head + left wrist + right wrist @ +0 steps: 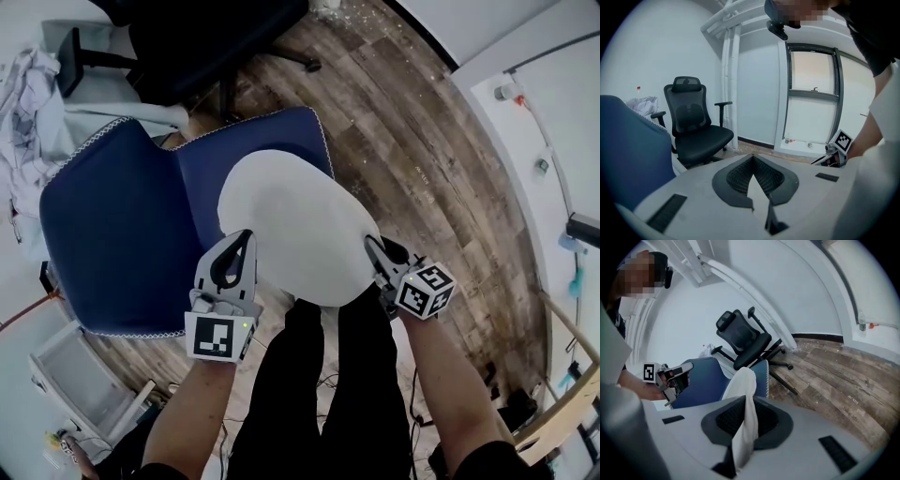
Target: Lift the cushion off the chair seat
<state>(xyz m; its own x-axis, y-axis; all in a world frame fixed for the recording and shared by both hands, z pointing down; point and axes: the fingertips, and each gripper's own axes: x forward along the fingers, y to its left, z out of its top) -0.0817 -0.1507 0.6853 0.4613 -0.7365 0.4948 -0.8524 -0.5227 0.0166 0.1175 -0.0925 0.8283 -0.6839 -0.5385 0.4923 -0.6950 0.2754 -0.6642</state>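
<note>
The white cushion (291,225) is held between the two grippers, partly over the blue chair (112,234) and just in front of the person's legs. The left gripper (242,242) has its jaws pressed together on a sliver of the cushion's left rim, and the right gripper (375,248) pinches a fold of the opposite rim. Each gripper's cube (217,337) bears black-and-white square codes; faint print on a floor plank (851,400) is too small to read
</note>
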